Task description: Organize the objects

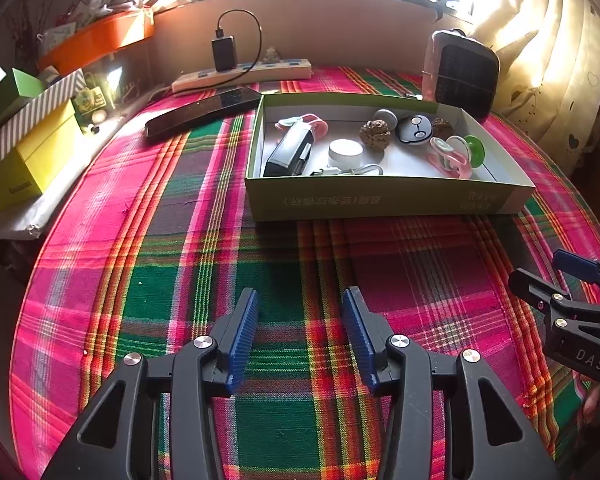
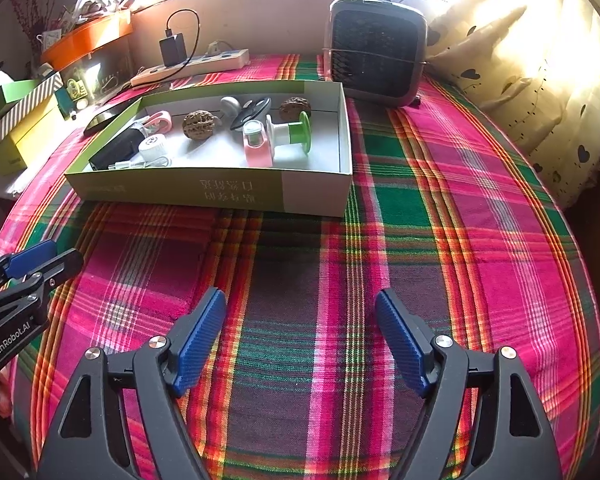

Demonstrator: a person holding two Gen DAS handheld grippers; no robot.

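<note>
A shallow green and white cardboard box (image 1: pixel 380 200) (image 2: pixel 220 192) lies on the plaid cloth ahead of both grippers. Inside it are a black case (image 1: pixel 288 154) (image 2: pixel 116 148), a white round cap (image 1: pixel 345 152) (image 2: pixel 152 145), a walnut (image 1: pixel 374 133) (image 2: pixel 196 122), a round black-and-white gadget (image 1: pixel 414 130), a pink clip (image 1: pixel 450 156) (image 2: pixel 256 148) and a green spool (image 1: pixel 474 150) (image 2: pixel 296 134). My left gripper (image 1: pixel 302 300) hovers open over bare cloth, short of the box. My right gripper (image 2: pixel 300 298) stands wide open beside it, with nothing between its fingers.
A dark phone (image 1: pixel 204 112) lies left of the box, with a power strip (image 1: pixel 244 74) and charger behind. A small heater (image 1: pixel 460 74) (image 2: pixel 376 56) stands at the back right. Stacked boxes (image 1: pixel 28 160) line the left edge, and a curtain (image 2: pixel 540 80) hangs on the right.
</note>
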